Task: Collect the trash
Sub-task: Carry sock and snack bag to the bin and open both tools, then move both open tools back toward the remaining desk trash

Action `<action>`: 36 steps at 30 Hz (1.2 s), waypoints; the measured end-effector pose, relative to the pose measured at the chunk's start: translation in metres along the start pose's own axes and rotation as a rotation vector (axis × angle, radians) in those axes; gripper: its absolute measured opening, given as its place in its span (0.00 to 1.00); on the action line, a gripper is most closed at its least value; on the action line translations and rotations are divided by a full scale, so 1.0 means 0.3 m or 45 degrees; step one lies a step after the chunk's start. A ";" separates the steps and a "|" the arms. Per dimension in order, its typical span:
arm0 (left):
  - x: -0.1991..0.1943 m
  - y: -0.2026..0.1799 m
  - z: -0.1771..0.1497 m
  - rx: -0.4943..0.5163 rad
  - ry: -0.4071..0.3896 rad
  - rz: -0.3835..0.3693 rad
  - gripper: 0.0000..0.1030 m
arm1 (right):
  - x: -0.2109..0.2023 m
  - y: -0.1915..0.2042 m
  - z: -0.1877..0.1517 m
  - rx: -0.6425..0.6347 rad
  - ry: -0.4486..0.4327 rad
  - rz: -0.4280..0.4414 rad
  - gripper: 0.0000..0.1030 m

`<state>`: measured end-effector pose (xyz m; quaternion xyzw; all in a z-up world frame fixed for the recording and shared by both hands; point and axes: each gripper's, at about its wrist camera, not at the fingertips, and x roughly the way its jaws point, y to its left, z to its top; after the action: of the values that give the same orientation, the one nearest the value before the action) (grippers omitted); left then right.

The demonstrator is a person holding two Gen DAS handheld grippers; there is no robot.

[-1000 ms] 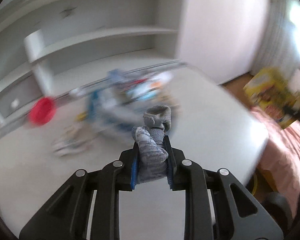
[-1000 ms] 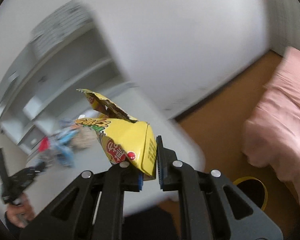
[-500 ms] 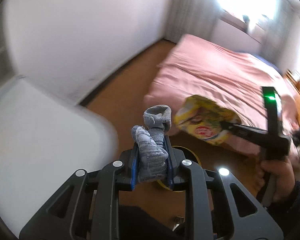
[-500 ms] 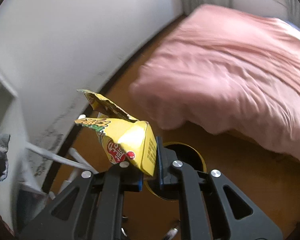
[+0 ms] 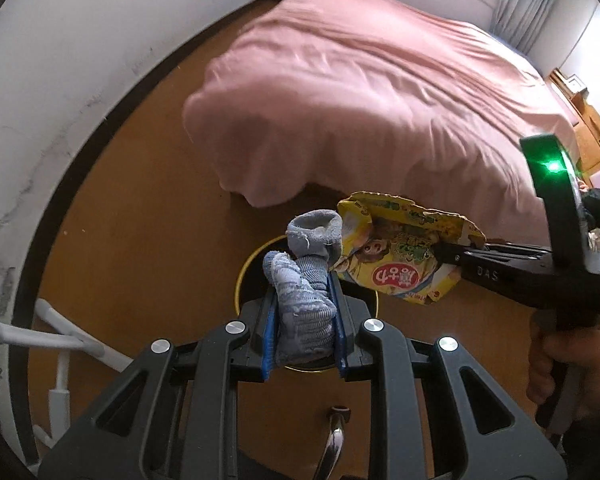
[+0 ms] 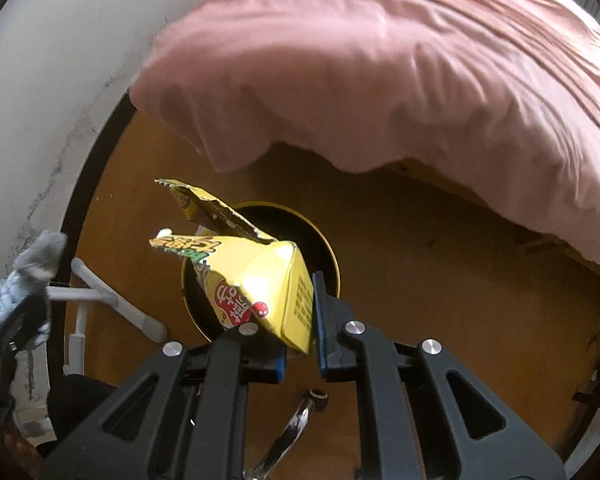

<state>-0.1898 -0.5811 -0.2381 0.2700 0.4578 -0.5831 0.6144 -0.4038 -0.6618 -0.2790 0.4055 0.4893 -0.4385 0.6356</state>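
Up close in the left wrist view, the left gripper [image 5: 302,320] has its fingers clamped tight on a bunched-up grey sock [image 5: 300,280], which sticks up out of the blue pads. Same deal in the right wrist view: the right gripper [image 6: 300,344] has its fingers squeezed nearly together on the corner of a torn yellow snack box [image 6: 256,280], flap hanging open at the top. Both are pointing steeply down at the floor, and right behind each held thing is a round bin [image 5: 246,276] with a yellow rim and dark inside, sitting on the wooden floor [image 5: 140,220]. From the left view the box looks to be over the bin's right edge, though how high above it I can't really tell. A hand [image 5: 568,364] grips the right tool's handle at the edge. White tube legs [image 6: 112,300] stand off to the left by the wall. Further back there's a bed [image 5: 380,92] with a pink cover hanging down near the bin.
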 end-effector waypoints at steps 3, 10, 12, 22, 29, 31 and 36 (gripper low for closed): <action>0.054 -0.004 -0.008 0.000 0.031 0.001 0.21 | 0.024 0.006 -0.001 -0.003 0.025 0.005 0.11; 0.121 0.004 -0.014 -0.009 0.075 -0.004 0.21 | 0.048 0.018 0.016 -0.006 0.034 0.039 0.11; 0.131 0.005 -0.012 -0.015 0.083 -0.011 0.21 | 0.043 0.024 0.017 -0.005 0.039 0.057 0.15; 0.197 -0.012 -0.019 -0.004 0.133 -0.033 0.21 | 0.003 0.022 0.020 0.016 -0.032 0.085 0.62; 0.186 -0.059 -0.003 0.037 0.118 -0.035 0.63 | -0.018 -0.003 0.030 0.060 -0.065 0.096 0.62; 0.168 -0.071 0.003 0.053 0.104 -0.018 0.66 | -0.022 -0.006 0.030 0.064 -0.070 0.096 0.62; 0.090 -0.075 0.010 0.053 0.071 0.005 0.69 | -0.045 -0.003 0.027 0.053 -0.104 0.086 0.65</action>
<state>-0.2133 -0.6003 -0.2561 0.2998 0.4619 -0.5835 0.5969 -0.4041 -0.6676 -0.2644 0.4167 0.4396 -0.4432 0.6608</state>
